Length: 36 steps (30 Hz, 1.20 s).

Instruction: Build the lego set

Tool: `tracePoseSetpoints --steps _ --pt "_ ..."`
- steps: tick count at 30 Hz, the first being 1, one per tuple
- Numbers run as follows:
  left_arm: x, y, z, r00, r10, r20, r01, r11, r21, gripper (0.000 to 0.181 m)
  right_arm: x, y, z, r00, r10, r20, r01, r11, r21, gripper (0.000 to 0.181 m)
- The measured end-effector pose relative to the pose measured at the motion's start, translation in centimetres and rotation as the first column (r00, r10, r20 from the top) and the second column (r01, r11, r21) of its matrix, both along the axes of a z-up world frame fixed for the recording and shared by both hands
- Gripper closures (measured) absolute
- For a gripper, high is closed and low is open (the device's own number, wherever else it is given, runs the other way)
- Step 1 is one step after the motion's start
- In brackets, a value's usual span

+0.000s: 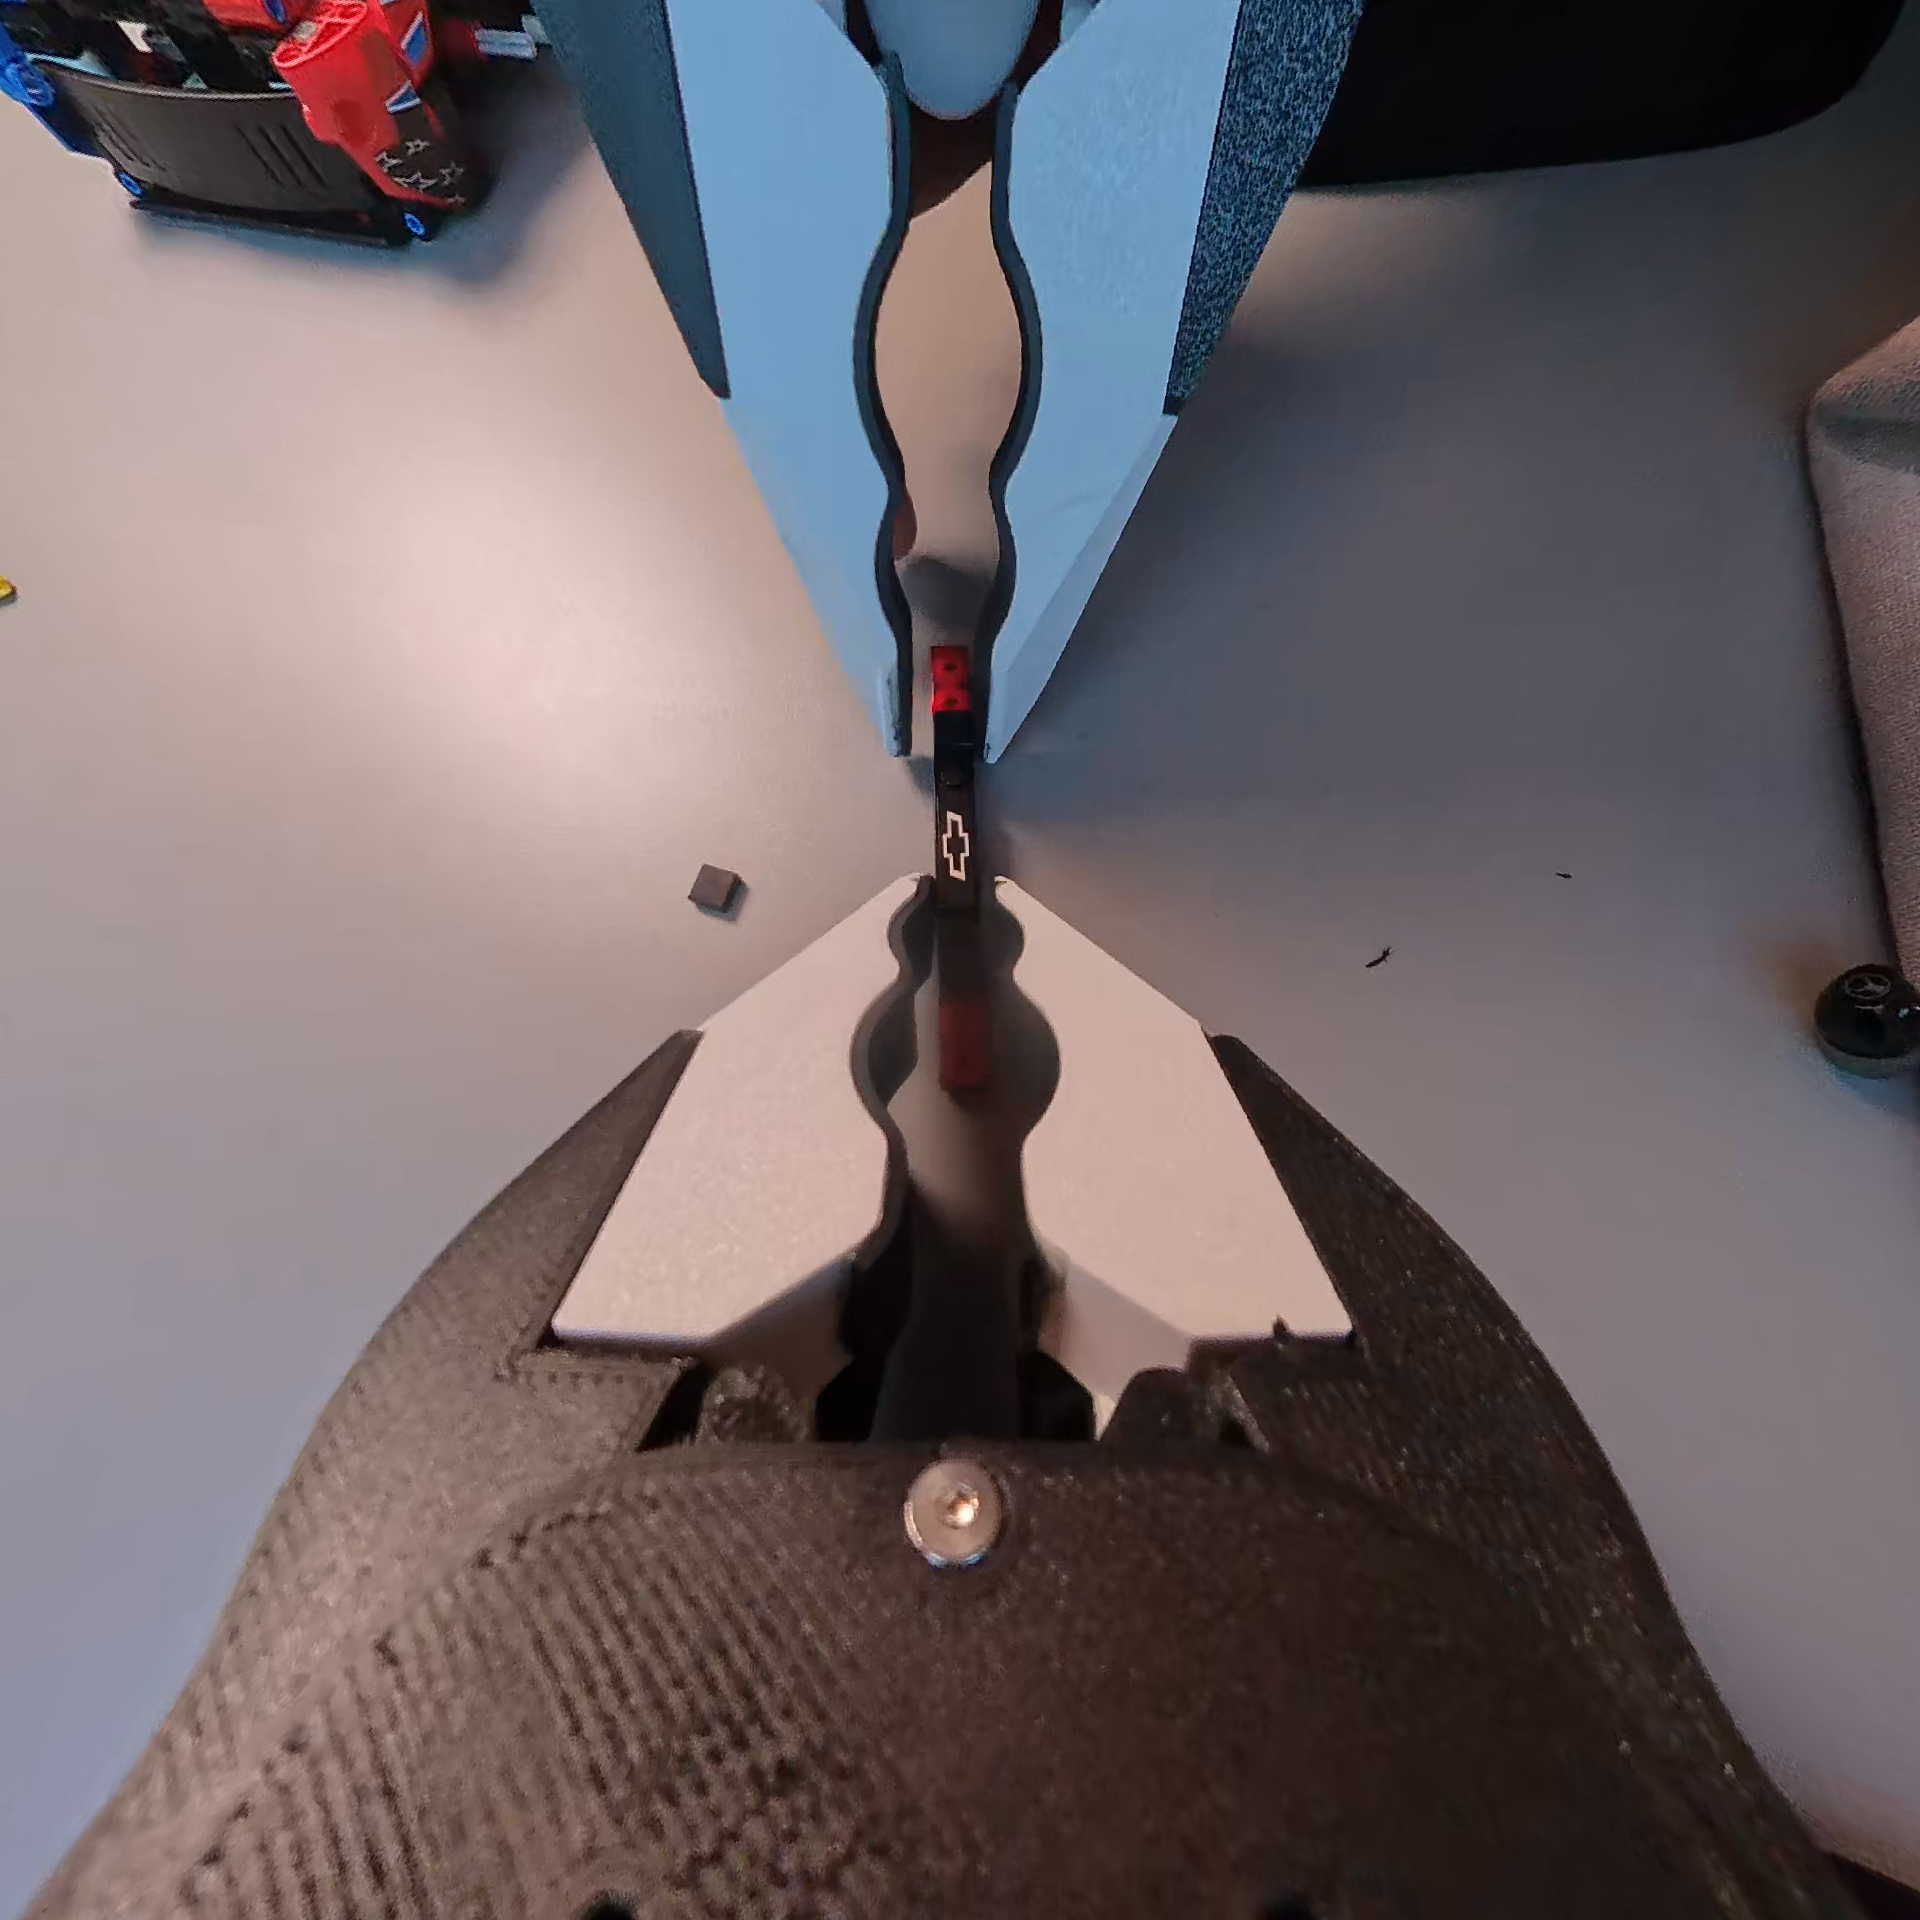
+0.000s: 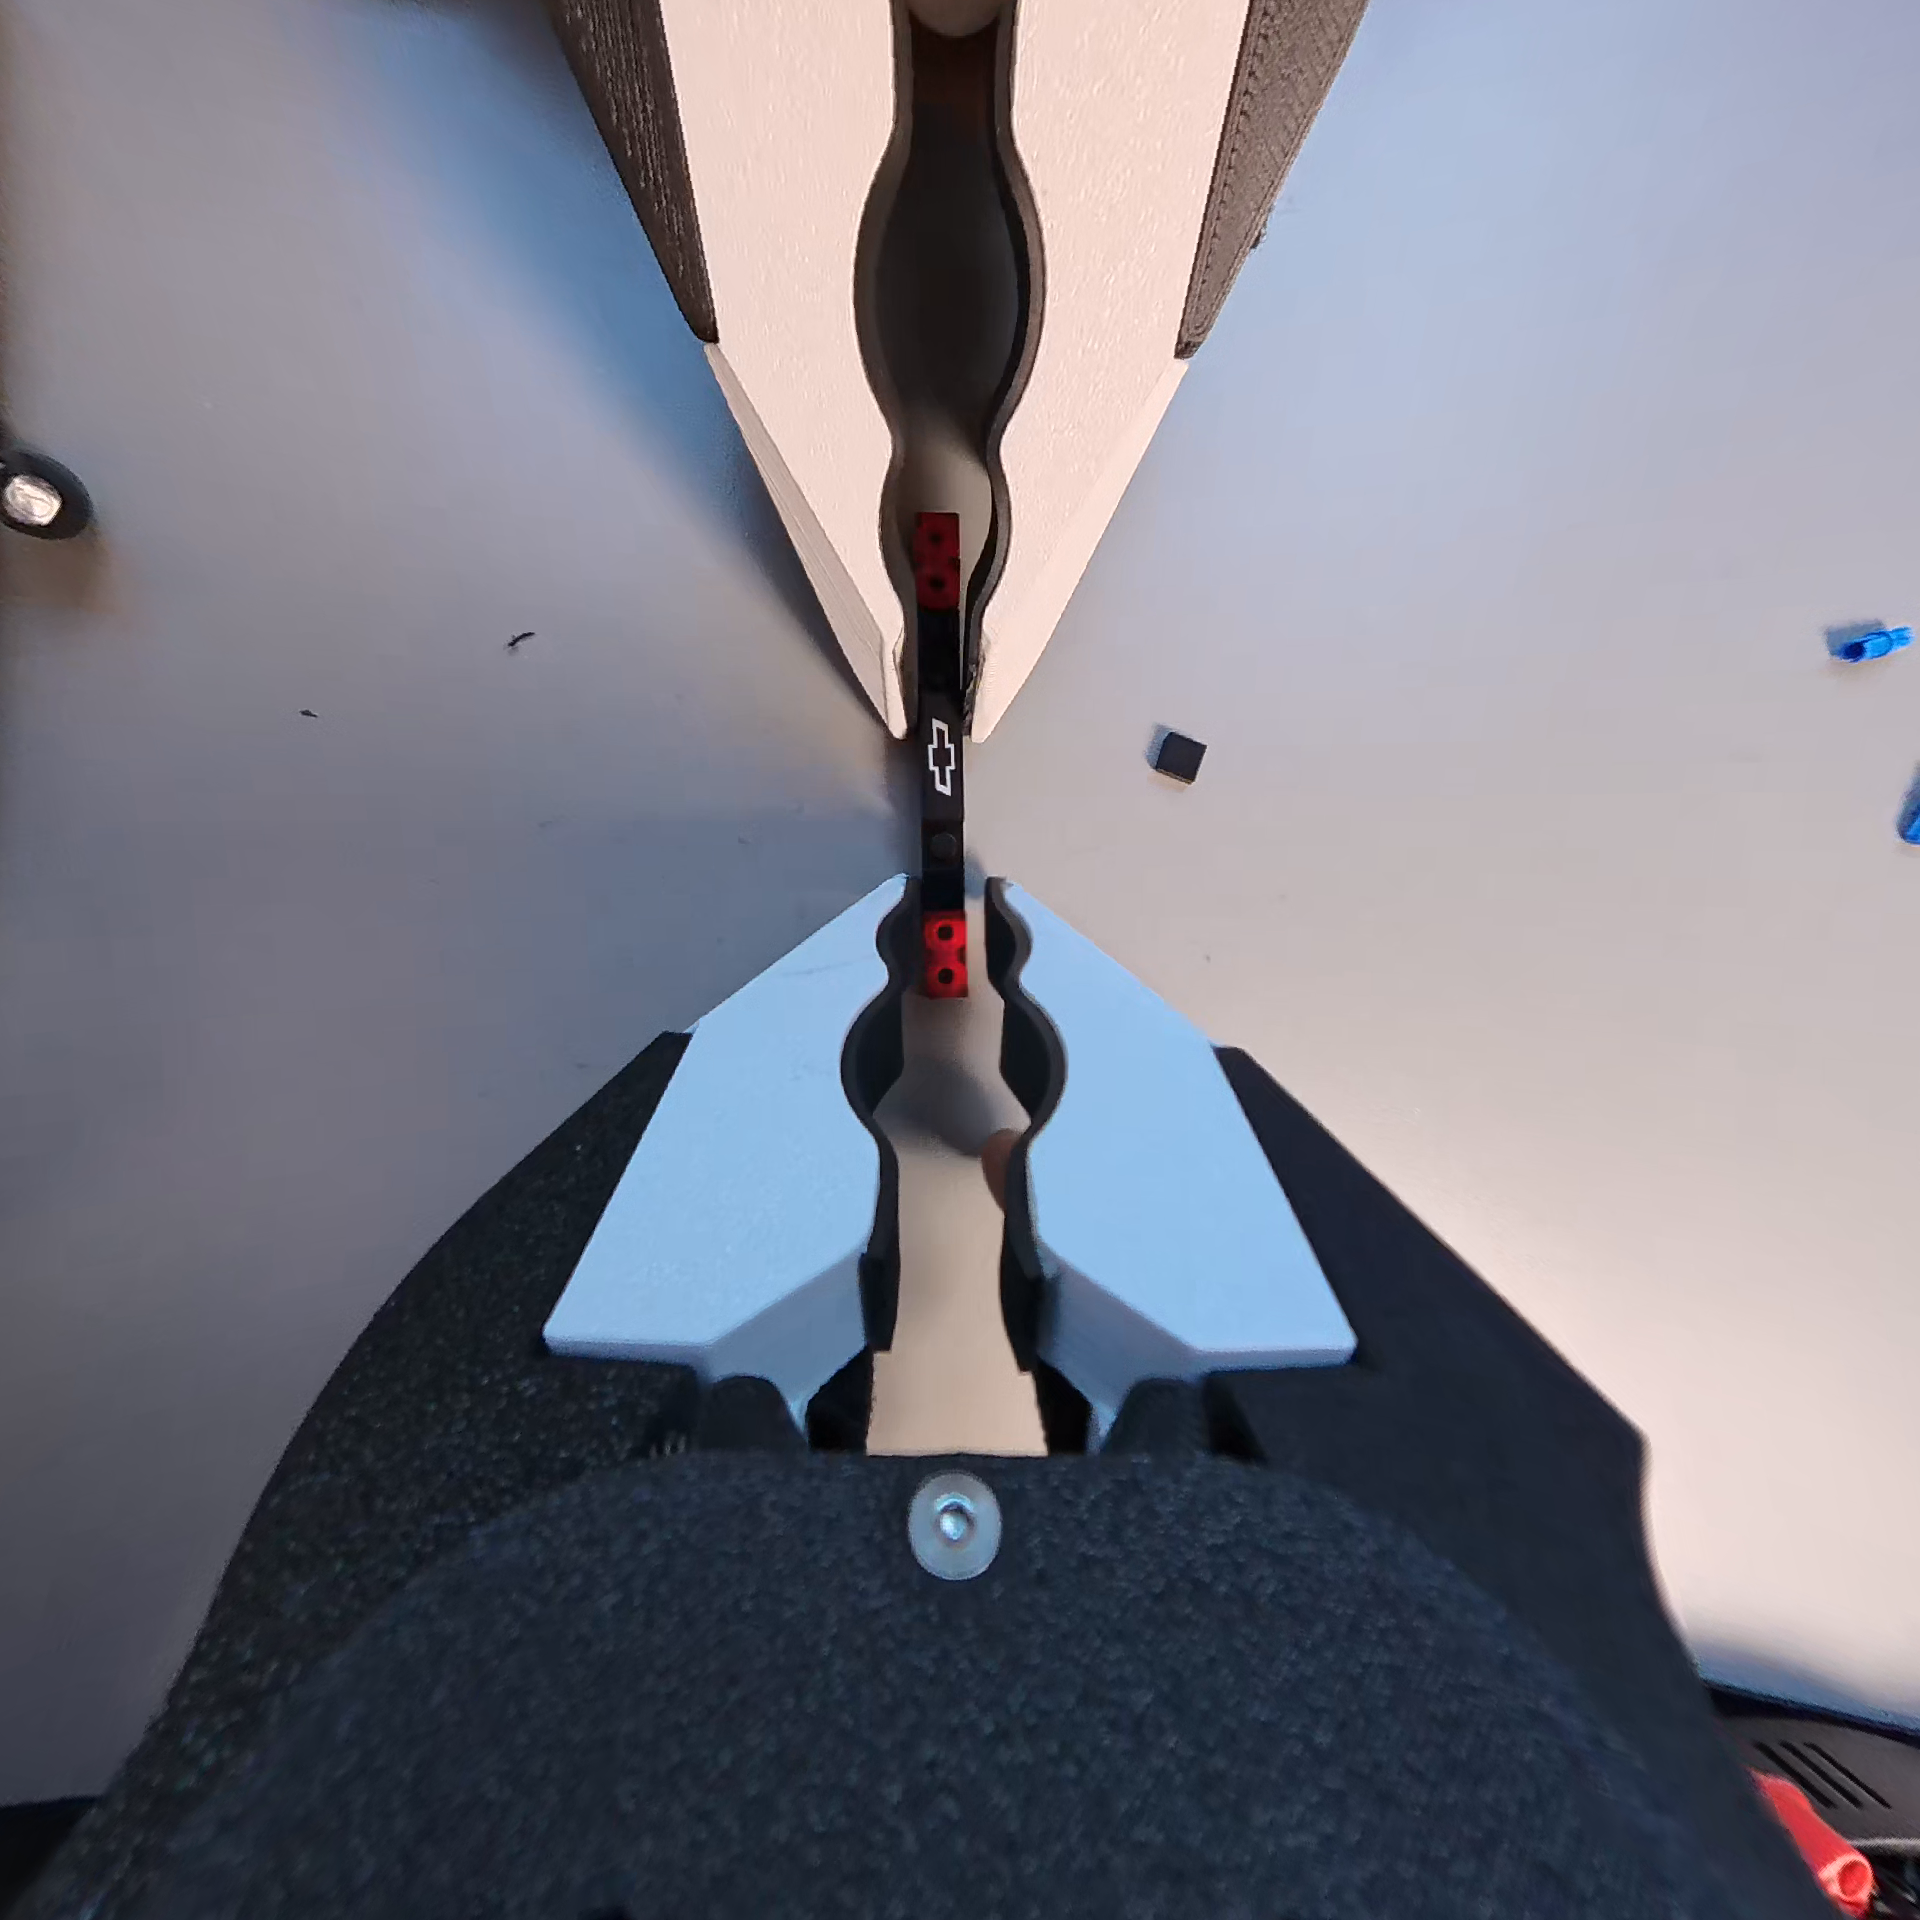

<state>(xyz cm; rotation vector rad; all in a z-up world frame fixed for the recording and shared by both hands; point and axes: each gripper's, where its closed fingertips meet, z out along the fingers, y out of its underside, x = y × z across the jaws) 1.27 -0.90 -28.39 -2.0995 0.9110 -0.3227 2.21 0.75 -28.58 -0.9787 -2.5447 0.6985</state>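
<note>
Black and slim, with a red brick at each end and a white outline emblem on its middle, the lego strip point(image 1: 955, 831) point(image 2: 941, 769) hung above the grey table point(image 1: 364, 727) point(image 2: 416, 831), bridging two grippers. The left gripper point(image 1: 954, 904) clamped one end, the right gripper point(image 2: 943, 894) the other, tips facing each other. At 9 o'clock in the left wrist view lay a small dark tile point(image 1: 717, 889); toward 11 o'clock stood a red, black and blue lego model point(image 1: 301, 104). At 3 o'clock rested a black knob point(image 1: 1867, 1016).
</note>
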Motion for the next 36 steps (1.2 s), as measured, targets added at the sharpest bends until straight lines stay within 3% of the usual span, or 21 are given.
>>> tracePoseSetpoints --steps 9,15,20,36 --pt "-0.3 0.3 0.2 0.999 0.041 0.033 -0.040 0.999 -0.018 0.175 -0.2 0.4 1.5 0.988 0.027 -0.155 -0.023 0.999 0.027 0.158" --pt "-0.8 0.4 0.1 0.998 0.057 0.021 -0.057 0.998 -0.026 0.175 -0.2 0.5 1.8 0.974 -0.019 -0.226 0.021 1.000 0.006 0.172" --pt "-0.7 0.4 -0.1 0.999 0.054 0.007 -0.054 0.998 -0.033 0.175 -0.8 0.3 1.7 0.990 -0.088 -0.111 0.076 0.992 -0.104 0.181" --pt "-0.7 0.3 -0.1 0.999 0.049 0.001 -0.049 0.998 -0.030 0.175 -0.9 0.3 0.9 0.999 -0.048 -0.002 0.047 0.995 -0.085 0.181"
